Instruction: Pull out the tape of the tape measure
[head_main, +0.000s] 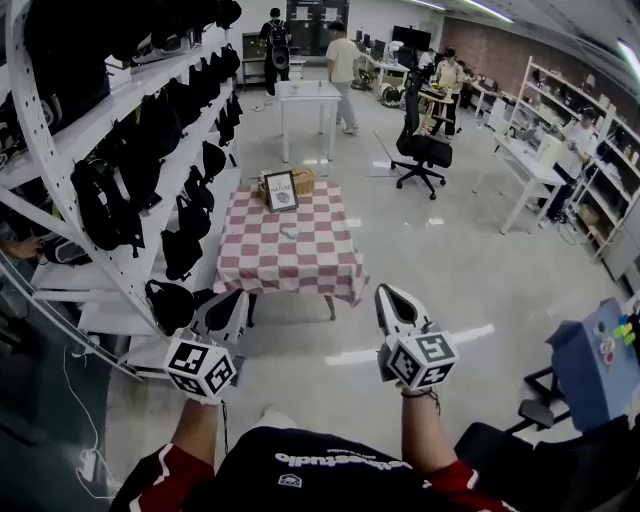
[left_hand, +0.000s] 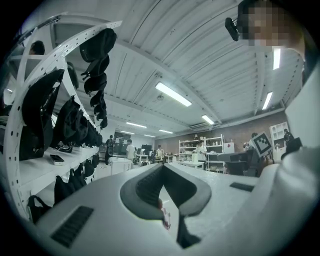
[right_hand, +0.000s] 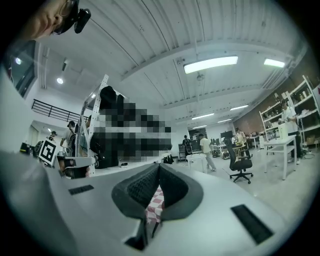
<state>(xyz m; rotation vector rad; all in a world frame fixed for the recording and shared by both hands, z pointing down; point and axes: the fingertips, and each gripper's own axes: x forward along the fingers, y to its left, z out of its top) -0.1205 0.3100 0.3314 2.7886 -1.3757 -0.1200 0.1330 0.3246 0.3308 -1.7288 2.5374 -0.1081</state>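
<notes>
Here, the left gripper (head_main: 226, 313) and right gripper (head_main: 395, 302), two, both closed and empty; one checkered table (head_main: 330, 255) ahead

A small greyish thing, probably the tape measure (head_main: 288, 232), lies flat on the red-and-white checked surface (head_main: 330, 270), near its middle and slightly toward 12 o'clock. At this range it is too small to show any tape drawn out.

No text fully readable, white lettering upside down on the person's dark shirt (head_main: 340, 458) too blurred to make out, framed sign (head_main: 281, 190) on the checked table (head_main: 300, 262) with print too small to read
</notes>
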